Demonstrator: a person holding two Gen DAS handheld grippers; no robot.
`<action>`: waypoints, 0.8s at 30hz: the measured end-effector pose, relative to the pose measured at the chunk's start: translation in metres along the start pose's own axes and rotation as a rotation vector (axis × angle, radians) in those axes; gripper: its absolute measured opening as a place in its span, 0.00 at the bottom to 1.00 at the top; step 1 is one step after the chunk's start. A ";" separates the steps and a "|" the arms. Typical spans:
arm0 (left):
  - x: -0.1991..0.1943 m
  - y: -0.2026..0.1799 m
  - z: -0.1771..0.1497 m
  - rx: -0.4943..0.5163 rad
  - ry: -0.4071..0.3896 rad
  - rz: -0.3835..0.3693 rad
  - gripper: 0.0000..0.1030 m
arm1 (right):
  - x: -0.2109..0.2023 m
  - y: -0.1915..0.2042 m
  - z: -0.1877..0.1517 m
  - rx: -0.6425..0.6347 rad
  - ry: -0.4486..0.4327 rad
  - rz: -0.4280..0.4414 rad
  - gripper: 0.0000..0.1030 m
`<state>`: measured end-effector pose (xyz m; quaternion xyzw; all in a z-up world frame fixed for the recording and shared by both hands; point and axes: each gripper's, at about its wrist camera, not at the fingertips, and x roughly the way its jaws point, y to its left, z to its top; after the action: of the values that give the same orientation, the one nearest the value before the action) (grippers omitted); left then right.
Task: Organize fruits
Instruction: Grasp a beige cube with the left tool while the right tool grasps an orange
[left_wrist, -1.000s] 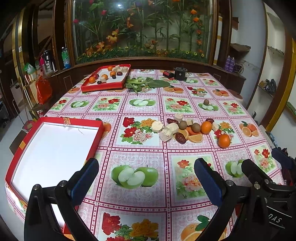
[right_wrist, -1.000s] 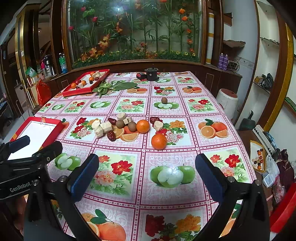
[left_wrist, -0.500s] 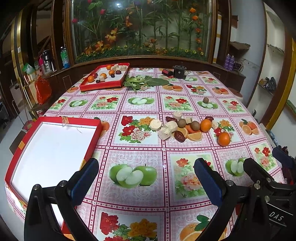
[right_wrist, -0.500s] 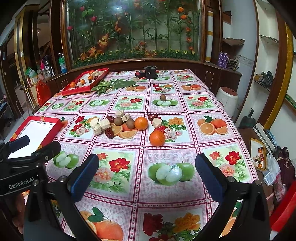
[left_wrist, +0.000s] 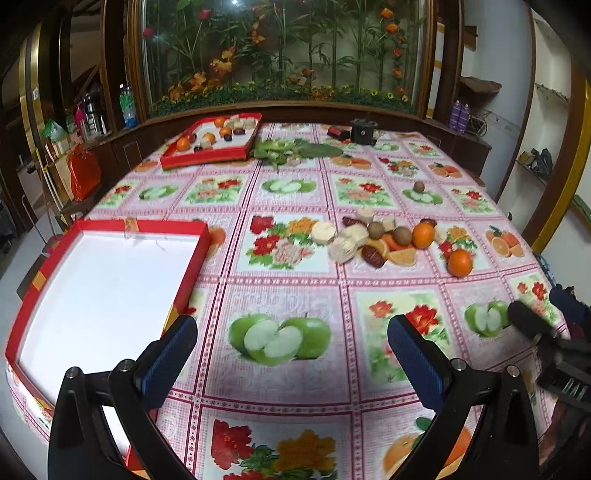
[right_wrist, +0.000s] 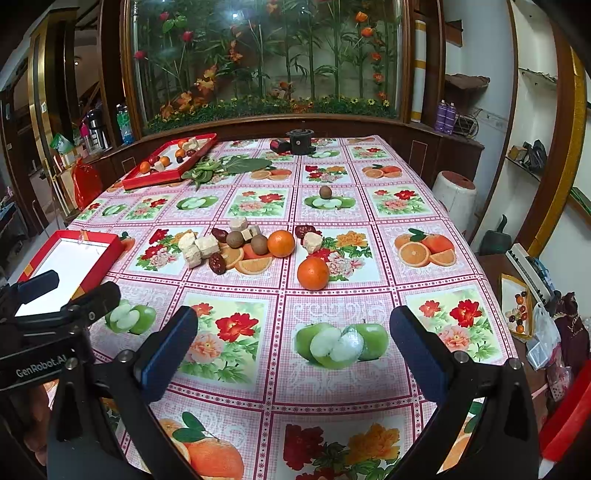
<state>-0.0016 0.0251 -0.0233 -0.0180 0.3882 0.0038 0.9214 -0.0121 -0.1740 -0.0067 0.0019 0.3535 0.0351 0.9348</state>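
A loose pile of fruit lies mid-table: two oranges (right_wrist: 313, 273) (right_wrist: 281, 243), brown round fruits (right_wrist: 259, 244), dark dates (right_wrist: 217, 263) and pale cut chunks (right_wrist: 207, 246). One brown fruit (right_wrist: 325, 192) sits alone farther back. An empty red tray (left_wrist: 92, 284) with a white floor rests at the near left edge. My left gripper (left_wrist: 291, 358) hovers open over the near table, beside that tray. My right gripper (right_wrist: 293, 341) is open too, short of the nearest orange. Nothing is between either pair of fingers.
A second red tray (right_wrist: 168, 162) holding several fruits stands at the far left, green leaves (right_wrist: 229, 166) beside it. A black round object (right_wrist: 300, 142) sits at the far edge. A white stool (right_wrist: 456, 195) and shelves stand right of the table (right_wrist: 406, 206).
Both grippers have eased slightly forward and upward over the table, so the fruit pile sits a little higher in each view. Both stay open; no fruit has moved.
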 end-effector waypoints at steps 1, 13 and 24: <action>0.003 0.002 -0.002 -0.007 0.010 -0.009 0.99 | 0.001 -0.005 -0.001 0.002 0.004 0.003 1.00; 0.027 -0.003 -0.001 0.042 0.047 -0.066 0.99 | 0.045 -0.035 0.006 0.061 0.048 0.041 0.81; 0.073 -0.021 0.026 0.043 0.110 -0.128 0.74 | 0.112 -0.029 0.022 0.053 0.176 0.035 0.37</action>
<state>0.0685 0.0047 -0.0569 -0.0234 0.4362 -0.0642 0.8973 0.0882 -0.1950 -0.0653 0.0299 0.4347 0.0419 0.8991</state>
